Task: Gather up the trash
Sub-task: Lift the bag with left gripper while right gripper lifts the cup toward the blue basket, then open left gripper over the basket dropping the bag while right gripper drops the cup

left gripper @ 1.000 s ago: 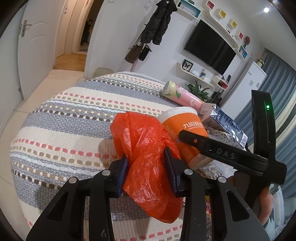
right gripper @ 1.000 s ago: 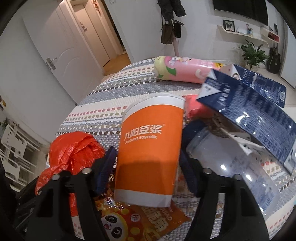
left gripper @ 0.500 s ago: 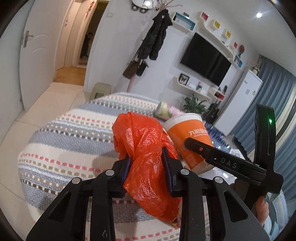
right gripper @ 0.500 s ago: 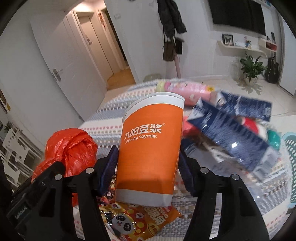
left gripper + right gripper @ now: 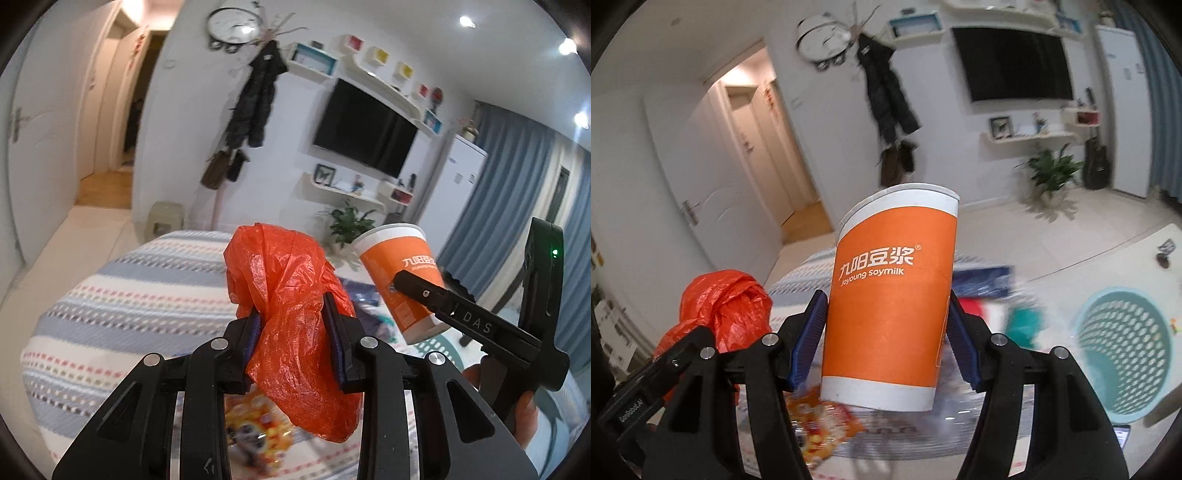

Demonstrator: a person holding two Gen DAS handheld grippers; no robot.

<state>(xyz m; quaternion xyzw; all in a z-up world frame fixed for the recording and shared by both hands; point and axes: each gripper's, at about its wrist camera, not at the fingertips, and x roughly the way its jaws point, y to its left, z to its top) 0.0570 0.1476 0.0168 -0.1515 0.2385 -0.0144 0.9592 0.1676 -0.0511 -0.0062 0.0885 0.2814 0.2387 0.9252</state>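
I am lifting both catches off the bench: left gripper [image 5: 293,332] clenching the orange plastic bag [image 5: 291,317], right gripper [image 5: 886,339] grasping the soymilk cup [image 5: 892,295], waste basket [image 5: 1126,350] waiting at three o'clock.

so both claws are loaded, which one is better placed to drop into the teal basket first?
Right. The right claw grips the orange soymilk cup, and the teal basket sits just to its right. The left wrist view shows no basket.
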